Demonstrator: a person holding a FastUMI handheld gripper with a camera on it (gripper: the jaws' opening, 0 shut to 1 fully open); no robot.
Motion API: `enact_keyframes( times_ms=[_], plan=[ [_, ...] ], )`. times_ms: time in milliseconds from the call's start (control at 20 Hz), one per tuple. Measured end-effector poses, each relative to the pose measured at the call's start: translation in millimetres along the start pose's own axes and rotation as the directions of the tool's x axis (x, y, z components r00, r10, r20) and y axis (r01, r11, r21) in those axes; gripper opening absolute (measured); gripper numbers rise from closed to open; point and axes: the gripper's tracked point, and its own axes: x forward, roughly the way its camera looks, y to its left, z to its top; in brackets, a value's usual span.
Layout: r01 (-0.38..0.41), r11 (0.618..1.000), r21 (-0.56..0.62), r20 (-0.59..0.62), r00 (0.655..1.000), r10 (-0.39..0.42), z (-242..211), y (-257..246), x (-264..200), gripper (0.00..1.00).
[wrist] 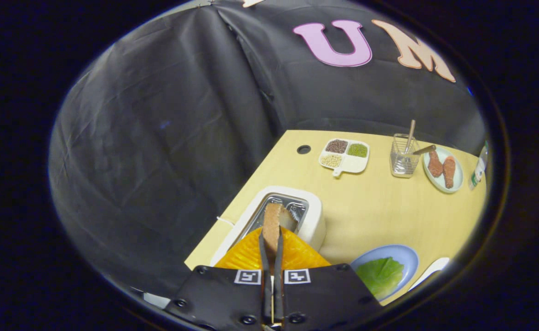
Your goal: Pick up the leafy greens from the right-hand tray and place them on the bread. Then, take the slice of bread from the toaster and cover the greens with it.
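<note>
The slice of bread (272,224) stands on edge, clamped between the nearly closed fingers (272,246), just above the white toaster (314,220) and its open slot. Beside the toaster on the tabletop (380,207), a blue plate (407,258) holds the leafy greens (380,275).

No text, brand or number can be read on anything here. The bottle (479,169) at the far end of the counter (380,207) carries a label, but it is too small and blurred to make out. Two square black-and-white coded markers (272,276) sit on the tongs' body; they carry patterns, not letters.
</note>
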Motion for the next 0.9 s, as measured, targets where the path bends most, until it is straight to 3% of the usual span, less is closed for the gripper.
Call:
enact_keyframes(
  times_ms=[600, 900],
  plan=[
    [-0.071, 0.991, 0.116, 0.107, 0.993, 0.058, 27, -22, -55, 0.04],
    [-0.052, 0.987, 0.150, 0.130, 0.991, 0.032, 26, -51, -73, 0.04]
  ],
)
